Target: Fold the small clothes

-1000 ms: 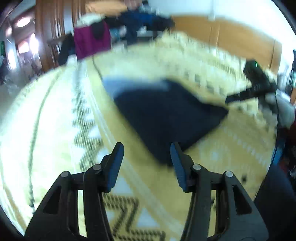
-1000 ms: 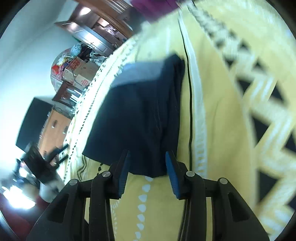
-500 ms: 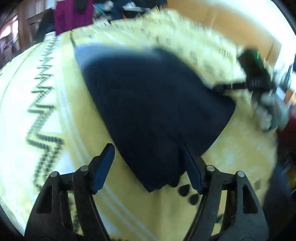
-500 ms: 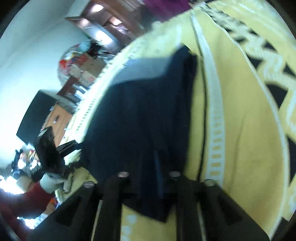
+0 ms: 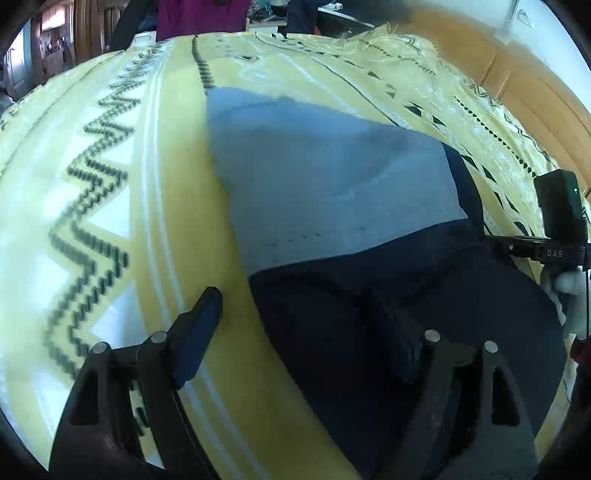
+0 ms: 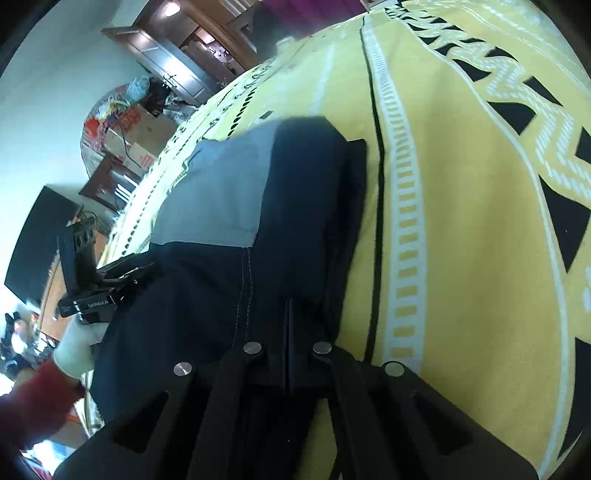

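Note:
A small garment, navy [image 5: 406, 295] with a grey panel [image 5: 325, 184], lies flat on a yellow patterned bedspread [image 5: 155, 192]. My left gripper [image 5: 299, 306] hangs low over the garment's near left edge. Its jaws are opening, one finger [image 5: 207, 306] over the bedspread and the other over the navy cloth, neither pressing on it. My right gripper [image 6: 290, 306] is shut on the navy fabric [image 6: 303, 206] at the near hem, beside the grey panel [image 6: 221, 192]. Each gripper shows in the other's view: the left gripper [image 6: 110, 273] in a white-gloved hand [image 6: 77, 350], and the right gripper [image 5: 517, 245].
The bedspread [image 6: 461, 184] runs wide to both sides of the garment. A wooden headboard [image 5: 517, 85] stands behind, and a magenta garment [image 5: 199, 14] hangs past the far edge. Beyond the bed are a cluttered cabinet [image 6: 122, 125] and a dark screen [image 6: 33, 240].
Both grippers came down and forward onto the garment. The right jaws closed from apart to shut on the hem. The left jaws spread wider over the garment's edge.

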